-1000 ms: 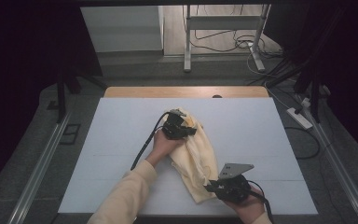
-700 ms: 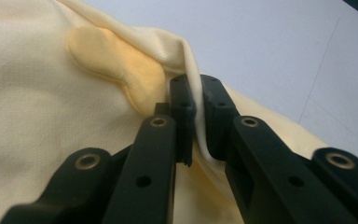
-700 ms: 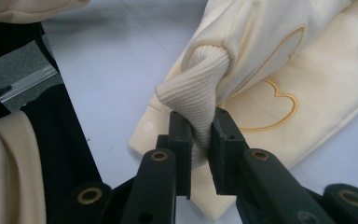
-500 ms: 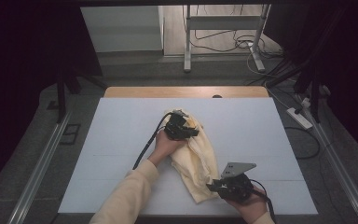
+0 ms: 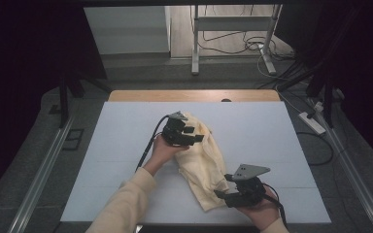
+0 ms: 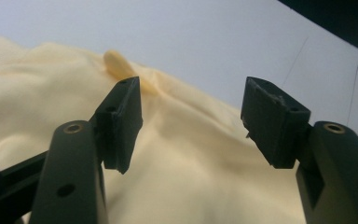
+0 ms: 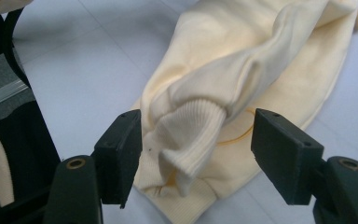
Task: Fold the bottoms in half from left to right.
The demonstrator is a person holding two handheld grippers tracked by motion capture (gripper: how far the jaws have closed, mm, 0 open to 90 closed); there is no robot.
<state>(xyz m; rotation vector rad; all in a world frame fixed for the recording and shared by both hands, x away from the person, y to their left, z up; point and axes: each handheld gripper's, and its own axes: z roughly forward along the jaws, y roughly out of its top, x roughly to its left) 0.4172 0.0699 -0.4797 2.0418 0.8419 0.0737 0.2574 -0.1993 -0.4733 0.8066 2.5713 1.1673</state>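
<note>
A pale yellow sweatshirt [image 5: 205,162] lies crumpled on the white table [image 5: 126,160], running from the middle toward the near edge. My left gripper [image 5: 197,134] hovers just over its far end; its jaws have just been opening and stand apart with nothing between them. In the left gripper view the gripper [image 6: 191,126] looks down on loose yellow cloth [image 6: 186,177]. My right gripper [image 5: 222,187] sits at the garment's near end, and its jaws have just been opening too. In the right gripper view a ribbed cuff [image 7: 191,135] lies between the spread jaws of the gripper [image 7: 198,154], unpressed.
A wooden strip [image 5: 194,95] borders the table's far edge. Beyond it stand a metal frame [image 5: 233,29] and loose cables [image 5: 252,46] on the floor. A power strip [image 5: 312,123] lies to the right of the table, and metal rails [image 5: 41,174] run along its left side.
Both grippers' jaws have spread apart and let go of the cloth. My left gripper has risen a little off the sweatshirt's far end. The right hand has stayed where it was.
</note>
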